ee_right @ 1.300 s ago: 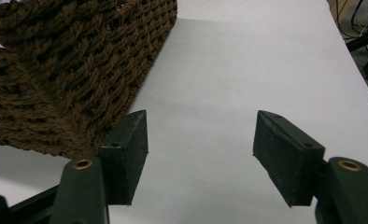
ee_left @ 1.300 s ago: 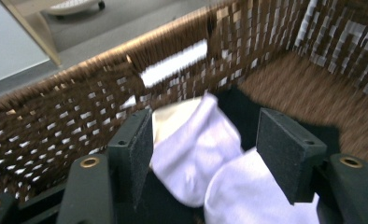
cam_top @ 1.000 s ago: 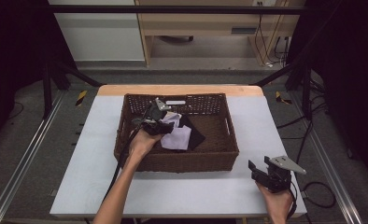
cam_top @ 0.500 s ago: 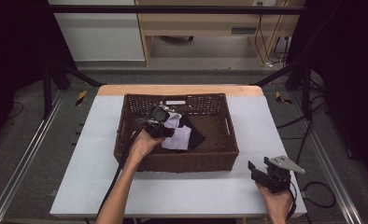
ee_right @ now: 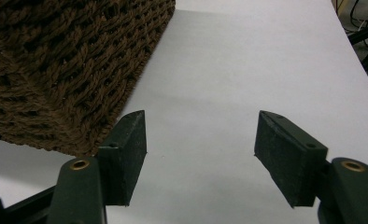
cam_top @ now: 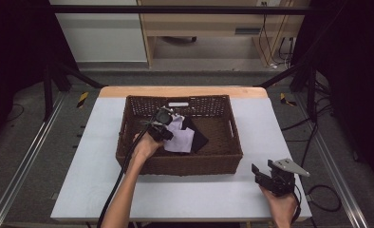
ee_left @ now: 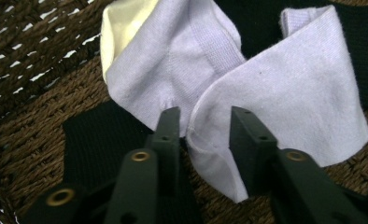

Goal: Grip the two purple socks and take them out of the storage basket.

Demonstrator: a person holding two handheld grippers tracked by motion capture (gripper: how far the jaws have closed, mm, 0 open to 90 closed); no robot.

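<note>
A brown woven basket point(cam_top: 232, 137) stands on the white table point(cam_top: 270, 123). Inside it a pale lilac cloth point(cam_top: 180, 137) lies partly over a black cloth point(cam_top: 199, 137). My left gripper point(cam_top: 168, 134) reaches down into the basket's left half. In the left gripper view its jaws point(ee_left: 203, 116) are narrowly open, straddling a folded edge of the lilac cloth point(ee_left: 285, 93), with the black cloth point(ee_left: 93, 135) beneath. My right gripper point(cam_top: 263, 168) hovers over the table's near right corner, open and empty point(ee_right: 201, 130).
The basket's corner point(ee_right: 70, 60) lies just left of the right gripper's jaws, with bare white table point(ee_right: 229, 70) ahead of them. A cable trails from the left gripper along the forearm. Dark frame posts and floor surround the table.
The left gripper has dropped slightly lower and nearer, onto the lilac cloth. The right gripper has stayed still.
</note>
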